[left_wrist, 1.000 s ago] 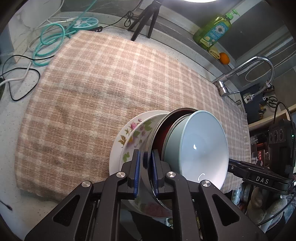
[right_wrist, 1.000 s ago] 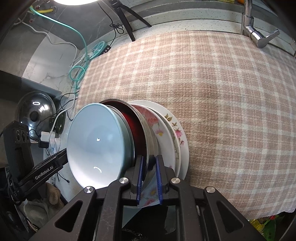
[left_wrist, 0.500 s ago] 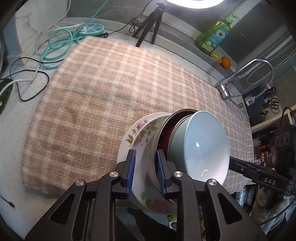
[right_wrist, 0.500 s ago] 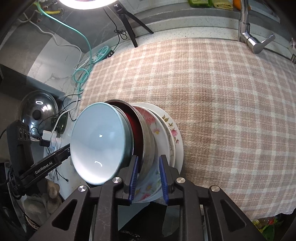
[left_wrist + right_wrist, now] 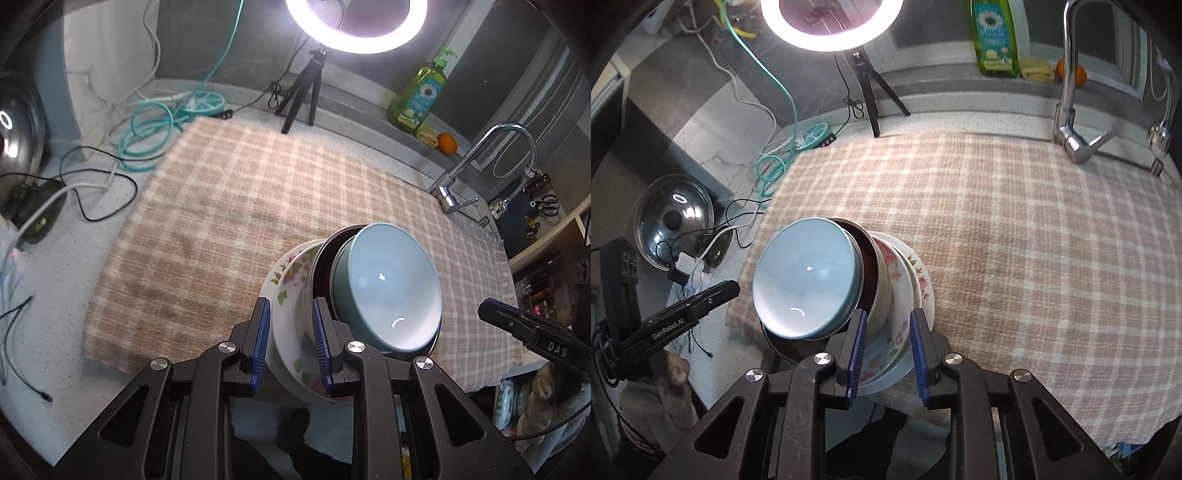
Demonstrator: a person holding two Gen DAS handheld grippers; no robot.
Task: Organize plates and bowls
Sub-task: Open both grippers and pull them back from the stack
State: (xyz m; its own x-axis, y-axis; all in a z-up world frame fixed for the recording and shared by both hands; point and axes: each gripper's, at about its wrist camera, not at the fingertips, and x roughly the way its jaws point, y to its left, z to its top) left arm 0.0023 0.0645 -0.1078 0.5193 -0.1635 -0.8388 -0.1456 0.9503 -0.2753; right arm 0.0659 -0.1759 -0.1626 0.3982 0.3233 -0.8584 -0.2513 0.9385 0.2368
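Plates [image 5: 286,295] and bowls [image 5: 391,291] stacked on cloth [image 5: 258,206].

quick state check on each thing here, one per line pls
blue bowl: empty, nested on top of the stack
dark bowl: under the blue bowl, inside hidden
floral plates: stacked at the bottom, on the cloth
left gripper: open, fingers either side of the stack's rim
right gripper: open, fingers either side of the stack's rim
ring light: on
tap: no water running
soap bottle: upright
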